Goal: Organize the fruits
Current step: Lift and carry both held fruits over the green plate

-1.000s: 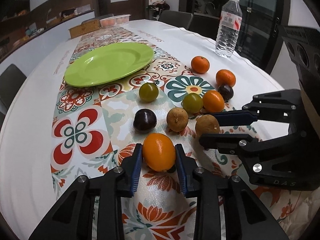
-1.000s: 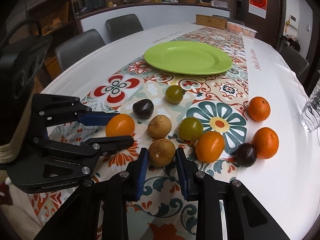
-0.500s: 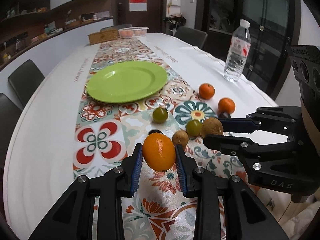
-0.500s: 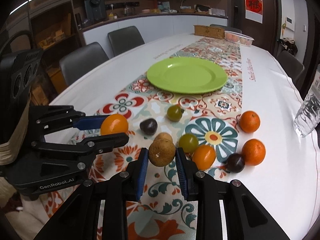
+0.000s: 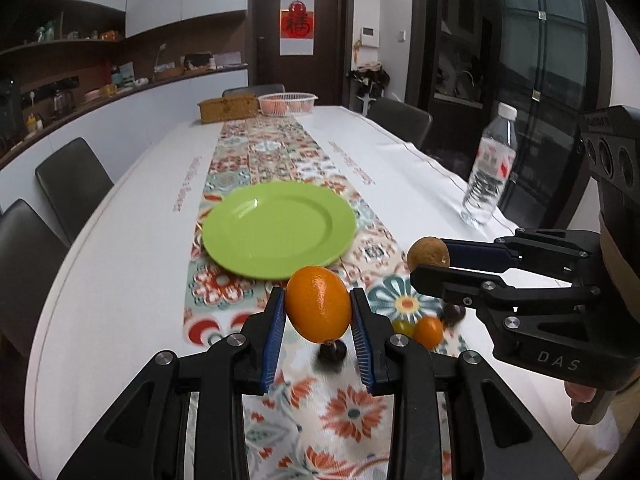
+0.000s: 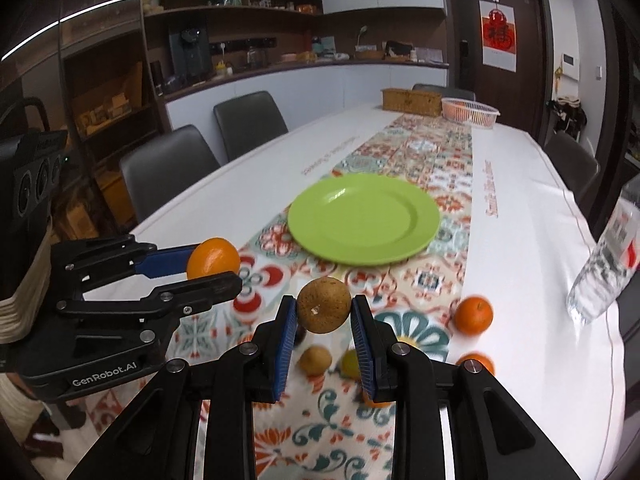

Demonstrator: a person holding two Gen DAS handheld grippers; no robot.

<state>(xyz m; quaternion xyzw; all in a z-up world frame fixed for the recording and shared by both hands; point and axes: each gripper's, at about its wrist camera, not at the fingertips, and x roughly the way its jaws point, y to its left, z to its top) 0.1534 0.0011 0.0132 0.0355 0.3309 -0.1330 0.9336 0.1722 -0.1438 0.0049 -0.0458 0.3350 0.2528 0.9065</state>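
My left gripper (image 5: 319, 312) is shut on an orange fruit (image 5: 319, 304) and holds it well above the table; it also shows in the right wrist view (image 6: 213, 258). My right gripper (image 6: 324, 316) is shut on a brown round fruit (image 6: 324, 305), also raised; it shows in the left wrist view (image 5: 428, 254) to the right. The green plate (image 5: 279, 229) lies empty on the patterned runner beyond both grippers (image 6: 363, 219). Several fruits stay on the runner below: a dark one (image 5: 331, 354), an orange one (image 5: 428, 332), a brown one (image 6: 315, 361), an orange (image 6: 473, 315).
A water bottle (image 5: 489, 172) stands at the right on the white tablecloth. A wicker box (image 5: 227, 109) and a white basket (image 5: 287, 103) sit at the table's far end. Grey chairs (image 6: 168, 164) line the table's sides.
Both grippers have lifted their fruits higher off the table and moved toward the plate. The loose fruits stayed on the runner below.
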